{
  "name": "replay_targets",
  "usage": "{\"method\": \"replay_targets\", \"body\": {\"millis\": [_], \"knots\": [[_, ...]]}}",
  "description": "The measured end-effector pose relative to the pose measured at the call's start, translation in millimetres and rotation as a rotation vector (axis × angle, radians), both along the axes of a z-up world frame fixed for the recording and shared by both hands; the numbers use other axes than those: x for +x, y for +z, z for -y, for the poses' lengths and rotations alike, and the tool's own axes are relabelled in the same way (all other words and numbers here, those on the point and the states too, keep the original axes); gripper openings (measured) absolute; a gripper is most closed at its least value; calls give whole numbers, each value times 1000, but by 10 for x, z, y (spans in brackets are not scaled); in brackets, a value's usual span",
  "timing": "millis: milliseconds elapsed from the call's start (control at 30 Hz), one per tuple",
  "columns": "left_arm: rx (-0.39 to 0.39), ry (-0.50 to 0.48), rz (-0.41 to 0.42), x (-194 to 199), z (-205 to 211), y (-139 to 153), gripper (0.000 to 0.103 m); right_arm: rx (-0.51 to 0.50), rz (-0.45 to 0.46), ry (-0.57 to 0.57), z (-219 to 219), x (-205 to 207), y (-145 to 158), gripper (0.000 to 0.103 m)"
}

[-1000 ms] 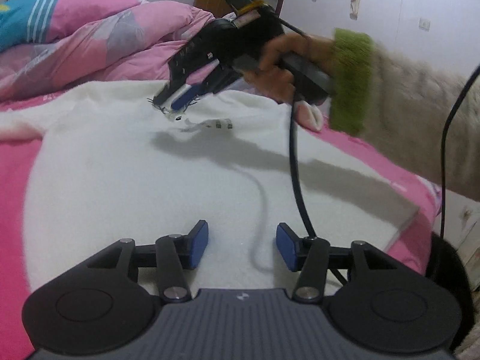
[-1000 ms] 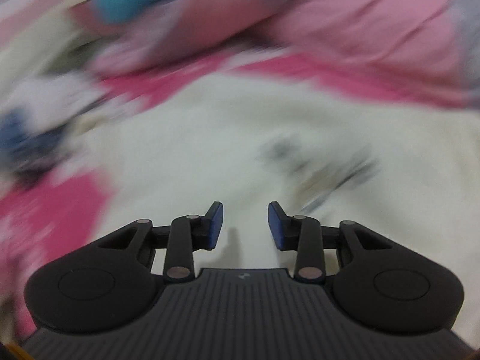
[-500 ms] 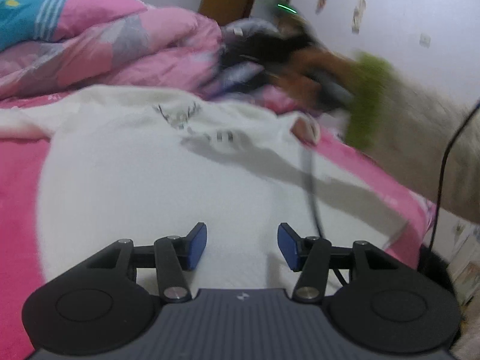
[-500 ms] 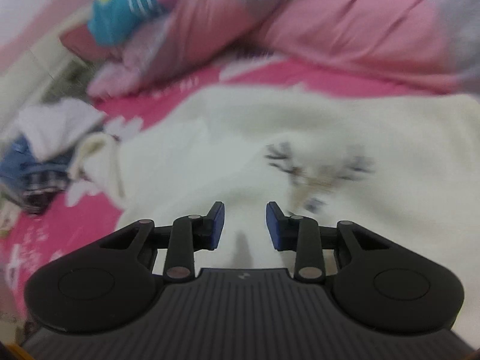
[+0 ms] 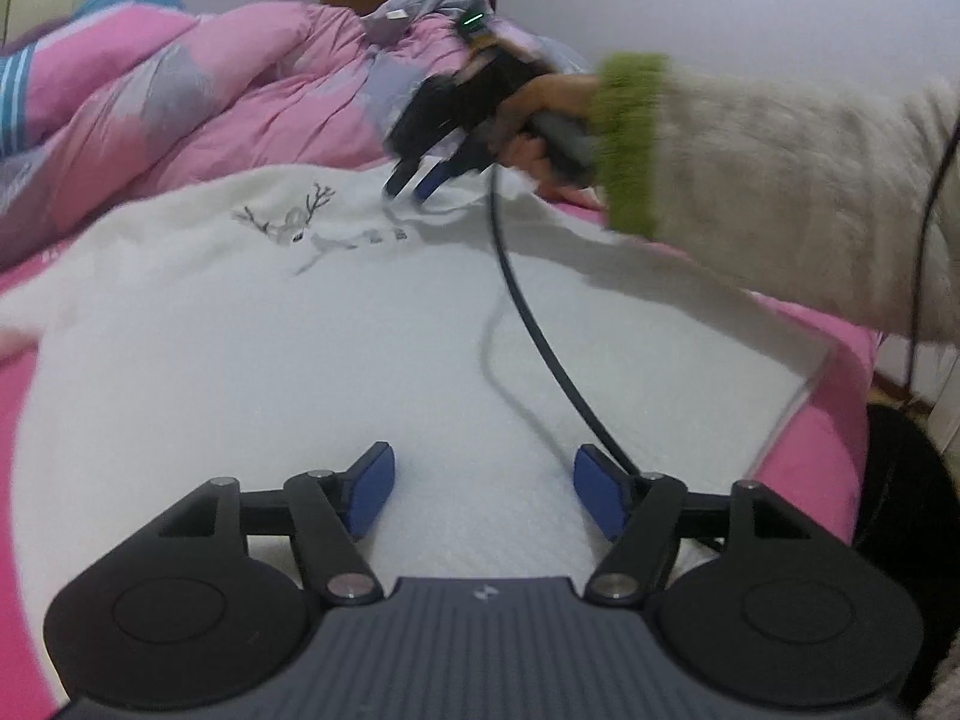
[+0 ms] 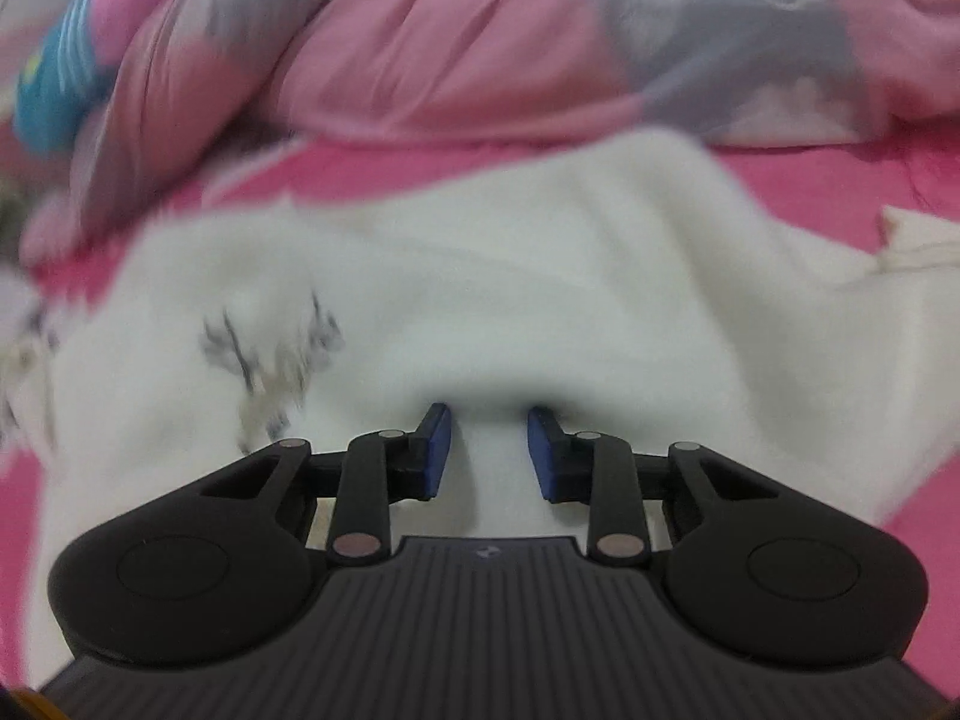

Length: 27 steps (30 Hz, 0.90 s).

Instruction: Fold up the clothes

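Note:
A white sweater (image 5: 300, 360) with a deer embroidery (image 5: 288, 225) lies spread flat on the pink bed. My left gripper (image 5: 483, 492) hovers over its near part, jaws opening, nothing between them. At the far right of the chest, a hand in a green-cuffed sleeve (image 5: 780, 180) holds my right gripper (image 5: 414, 186) tip-down against the cloth. In the right wrist view the right gripper (image 6: 489, 450) digs into the sweater (image 6: 600, 276) to the right of the deer (image 6: 270, 354). Its jaws are closing with white cloth between them, and the pads stand apart.
A bunched pink and grey quilt (image 5: 210, 108) lies along the far side of the bed, also in the right wrist view (image 6: 450, 48). A black cable (image 5: 528, 324) trails across the sweater. The bed edge (image 5: 810, 468) drops off at the right, with a dark object beyond it.
The right gripper has swung from the deer embroidery to the right and come down onto the cloth. The left jaws have spread wider.

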<state>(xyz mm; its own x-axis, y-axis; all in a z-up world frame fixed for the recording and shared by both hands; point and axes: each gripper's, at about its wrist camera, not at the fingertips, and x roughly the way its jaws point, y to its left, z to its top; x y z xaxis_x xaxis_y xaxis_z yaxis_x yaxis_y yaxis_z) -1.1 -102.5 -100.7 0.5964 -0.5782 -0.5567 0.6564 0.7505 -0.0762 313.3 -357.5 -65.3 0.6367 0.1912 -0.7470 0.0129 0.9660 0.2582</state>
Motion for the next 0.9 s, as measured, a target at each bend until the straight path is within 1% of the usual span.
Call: {"method": "replay_targets", "body": {"millis": [33,100,167,200,300,367,400,467,533,633,667,733,800,833,867,900], "knots": [[-13,-3,-2,-6,-16,-8,73,-12,15,21,11,-116,85,29],[-33,-16,-5,23,-31,-19,83,-4,-11,134,-13,-411,185,29],[-45,-31,-14,49,4,-17,89,5,-36,235,-123,-598,211,29],[-42,-34,-17,53,20,-13,90,1,-47,286,-215,-652,200,29],[-25,-36,-13,23,56,-12,90,-65,-69,361,-610,-426,-35,29],[-24,-38,-14,21,58,-17,90,-105,-42,339,-778,-97,-255,29],[-28,-38,-15,16,53,-19,90,-75,-19,295,-776,52,-288,29],[-39,-37,-17,6,37,-26,90,42,-17,172,-667,227,-219,29],[-57,-38,-18,11,20,-45,90,81,-20,165,-608,160,-75,30],[-89,-41,-26,25,-18,-64,91,50,-54,332,-658,-265,137,32],[-99,-41,-30,33,-32,-68,91,24,-81,396,-711,-414,141,32],[-119,-41,-39,49,-59,-74,91,-42,-140,453,-833,-498,4,32],[-114,-40,-39,46,-53,-63,91,-81,-146,429,-933,-373,-220,32],[-109,-40,-37,39,-47,-61,91,-40,-130,379,-911,-299,-249,32],[-104,-40,-35,30,-41,-60,91,19,-109,320,-868,-225,-253,32],[-99,-41,-32,21,-34,-59,91,92,-110,248,-807,-151,-249,32]]}}
